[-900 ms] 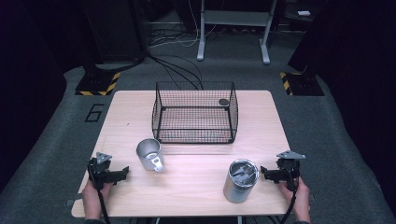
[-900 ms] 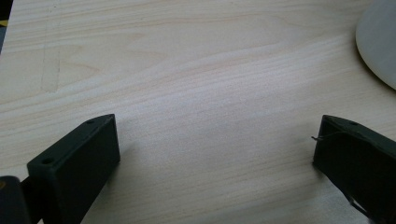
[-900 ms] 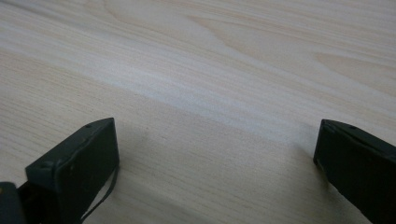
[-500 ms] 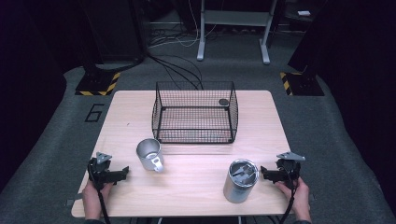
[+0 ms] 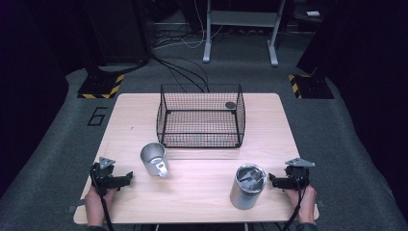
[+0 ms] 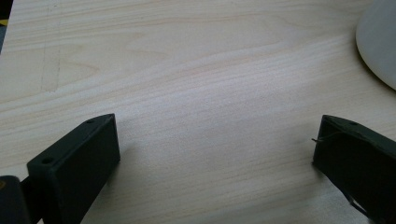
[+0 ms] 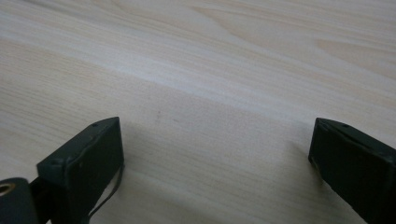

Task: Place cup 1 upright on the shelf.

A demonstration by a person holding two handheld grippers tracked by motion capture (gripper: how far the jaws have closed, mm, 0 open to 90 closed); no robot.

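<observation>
Dark grey carpet surrounds a pale wooden bench point(image 5: 202, 192), with black cables and a metal stand on the floor behind it. At the back middle of the bench stands a black wire basket point(image 5: 200, 115), and a small dark round thing sits at its far right corner. Near the front left, a metal mug point(image 5: 154, 160) lies tilted with its handle toward the person, well apart from the basket. Toward the front right a steel tumbler point(image 5: 248, 186) stands upright with its lid on. The left gripper point(image 5: 126, 177) rests low at the bench's front left corner, held in the person's hand, its jaws pointing toward the mug and set wide apart with nothing between them; in the left gripper view only bare wood lies between the jaws, and a pale curved edge of the mug point(image 6: 380, 42) shows at the upper right. The right gripper point(image 5: 272, 181) sits at the front right, just beside the tumbler, its jaws likewise spread wide over bare wood and holding nothing.
</observation>
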